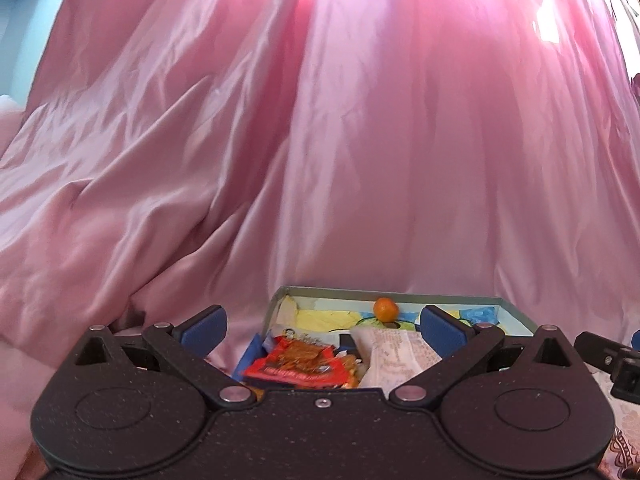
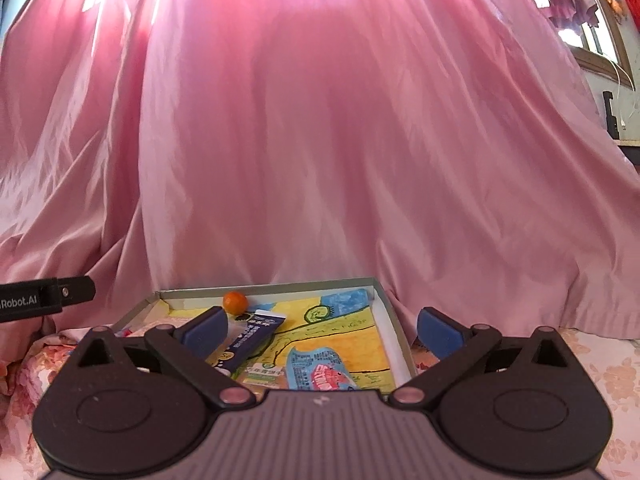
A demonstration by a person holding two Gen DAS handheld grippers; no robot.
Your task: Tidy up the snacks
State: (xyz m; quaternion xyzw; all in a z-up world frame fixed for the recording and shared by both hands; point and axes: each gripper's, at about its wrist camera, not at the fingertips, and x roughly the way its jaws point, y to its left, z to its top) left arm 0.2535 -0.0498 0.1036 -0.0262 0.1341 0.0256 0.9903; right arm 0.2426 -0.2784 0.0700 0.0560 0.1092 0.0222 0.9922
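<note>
Hovering over a shallow box (image 2: pixel 394 336) w/ a crayon drawing on its floor, the right gripper (image 2: pixel 322 330) has its 2 blue pads spread wide, nothing between them; the left gripper (image 1: pixel 322 326) is likewise spread & empty. Inside the box: a small orange (image 2: pixel 235 302) by the far wall, a dark blue stick pack (image 2: pixel 250 338), a light blue pouch (image 2: pixel 320 370), plus a red snack bag (image 1: pixel 300 364) & a white wrapper (image 1: pixel 394 354) at the near-left end. Pink curtain (image 2: pixel 320 140) hangs behind, floral cloth (image 2: pixel 560 360) underneath.
</note>
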